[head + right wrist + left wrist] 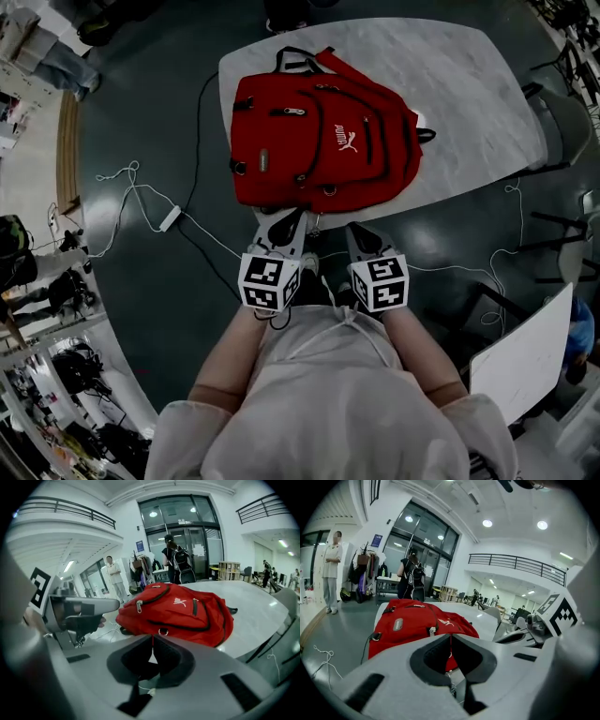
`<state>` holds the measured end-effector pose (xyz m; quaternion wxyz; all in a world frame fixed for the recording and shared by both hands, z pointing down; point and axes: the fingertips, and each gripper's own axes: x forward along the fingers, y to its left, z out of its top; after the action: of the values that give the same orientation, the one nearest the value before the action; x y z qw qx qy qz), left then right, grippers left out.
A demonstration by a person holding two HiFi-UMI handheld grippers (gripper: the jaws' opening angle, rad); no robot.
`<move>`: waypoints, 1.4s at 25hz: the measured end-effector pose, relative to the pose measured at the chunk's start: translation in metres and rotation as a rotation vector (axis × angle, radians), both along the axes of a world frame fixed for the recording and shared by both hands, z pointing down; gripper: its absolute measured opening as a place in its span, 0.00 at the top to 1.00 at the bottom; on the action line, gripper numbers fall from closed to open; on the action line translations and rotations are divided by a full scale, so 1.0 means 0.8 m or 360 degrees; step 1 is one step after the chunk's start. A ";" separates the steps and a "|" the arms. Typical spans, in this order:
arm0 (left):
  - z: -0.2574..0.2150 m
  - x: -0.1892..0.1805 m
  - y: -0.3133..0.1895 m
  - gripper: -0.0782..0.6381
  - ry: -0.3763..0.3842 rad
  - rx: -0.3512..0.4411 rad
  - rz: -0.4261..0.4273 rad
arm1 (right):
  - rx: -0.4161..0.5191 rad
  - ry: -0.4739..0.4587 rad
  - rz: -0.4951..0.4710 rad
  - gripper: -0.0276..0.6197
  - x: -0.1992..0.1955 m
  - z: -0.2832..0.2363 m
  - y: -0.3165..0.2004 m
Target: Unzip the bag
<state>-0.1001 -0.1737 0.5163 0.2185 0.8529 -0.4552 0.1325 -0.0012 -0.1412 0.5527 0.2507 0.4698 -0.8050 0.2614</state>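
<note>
A red backpack (323, 141) lies flat on the white marble table (469, 84), with black zip lines and a white logo on its front. A metal zip pull (293, 111) rests on its upper pocket. Both grippers hover side by side just off the table's near edge, short of the bag. My left gripper (286, 218) has its jaws together with nothing between them, and the bag (417, 623) lies ahead of it. My right gripper (360, 232) is shut too and empty; the bag (180, 609) and a zip pull (138, 605) show beyond its tips.
A white cable with a power strip (170, 218) trails over the dark floor at the left. A grey chair (562, 122) stands at the table's right end, a white board (525, 356) at the lower right. People (332, 569) stand far off by the glass doors.
</note>
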 end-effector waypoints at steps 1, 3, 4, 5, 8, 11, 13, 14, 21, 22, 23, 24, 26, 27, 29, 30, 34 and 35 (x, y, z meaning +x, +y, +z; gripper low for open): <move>0.009 -0.002 -0.005 0.86 0.0017 -0.0021 0.0019 | -0.0031 0.0010 0.0013 0.91 -0.005 0.007 -0.001; 0.027 -0.008 -0.016 0.86 0.0050 -0.0046 0.0043 | -0.0090 0.0019 0.0035 0.91 -0.019 0.018 -0.006; 0.036 -0.011 -0.022 0.86 0.0060 -0.0048 0.0047 | -0.0116 0.0017 0.0045 0.91 -0.026 0.022 -0.010; 0.045 -0.014 -0.028 0.86 0.0064 -0.0046 0.0048 | -0.0142 0.0014 0.0052 0.91 -0.033 0.026 -0.014; 0.076 -0.019 -0.038 0.86 0.0029 -0.0034 0.0078 | -0.0216 0.0023 0.0052 0.91 -0.051 0.042 -0.021; 0.111 -0.021 -0.045 0.86 -0.0027 -0.0048 0.0133 | -0.0304 0.0042 0.0066 0.91 -0.063 0.068 -0.024; 0.132 -0.024 -0.048 0.86 -0.0052 -0.0098 0.0139 | -0.0376 0.0037 0.0086 0.91 -0.069 0.087 -0.021; 0.142 -0.026 -0.048 0.86 -0.0059 -0.0132 0.0139 | -0.0409 0.0024 0.0100 0.90 -0.073 0.096 -0.019; 0.170 -0.024 -0.055 0.86 -0.0131 -0.0232 0.0214 | -0.0560 0.0084 0.0106 0.77 -0.089 0.137 -0.019; 0.171 -0.023 -0.056 0.86 -0.0156 -0.0235 0.0232 | -0.0580 0.0107 0.0115 0.77 -0.088 0.142 -0.019; 0.171 -0.022 -0.057 0.86 -0.0176 -0.0245 0.0249 | -0.0599 0.0127 0.0128 0.77 -0.086 0.146 -0.019; 0.172 -0.021 -0.057 0.86 -0.0183 -0.0262 0.0263 | -0.0613 0.0144 0.0141 0.77 -0.085 0.149 -0.019; 0.174 -0.019 -0.056 0.86 -0.0178 -0.0297 0.0277 | -0.0619 0.0188 0.0153 0.77 -0.083 0.152 -0.020; 0.177 -0.019 -0.056 0.86 -0.0183 -0.0305 0.0278 | -0.0615 0.0213 0.0149 0.78 -0.082 0.151 -0.020; 0.182 -0.022 -0.057 0.86 -0.0205 -0.0318 0.0274 | -0.0605 0.0252 0.0120 0.85 -0.083 0.149 -0.023; 0.184 -0.022 -0.057 0.86 -0.0215 -0.0327 0.0274 | -0.0597 0.0262 0.0094 0.86 -0.084 0.148 -0.023; 0.185 -0.022 -0.055 0.86 -0.0230 -0.0395 0.0295 | -0.0504 0.0299 -0.0074 0.88 -0.086 0.147 -0.023; 0.186 -0.022 -0.055 0.86 -0.0229 -0.0421 0.0301 | -0.0475 0.0311 -0.0122 0.89 -0.085 0.147 -0.023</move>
<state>-0.1173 -0.2177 0.6649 0.2821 0.8441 -0.3659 0.2720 -0.0692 -0.1596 0.6706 0.4045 0.4195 -0.7464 0.3214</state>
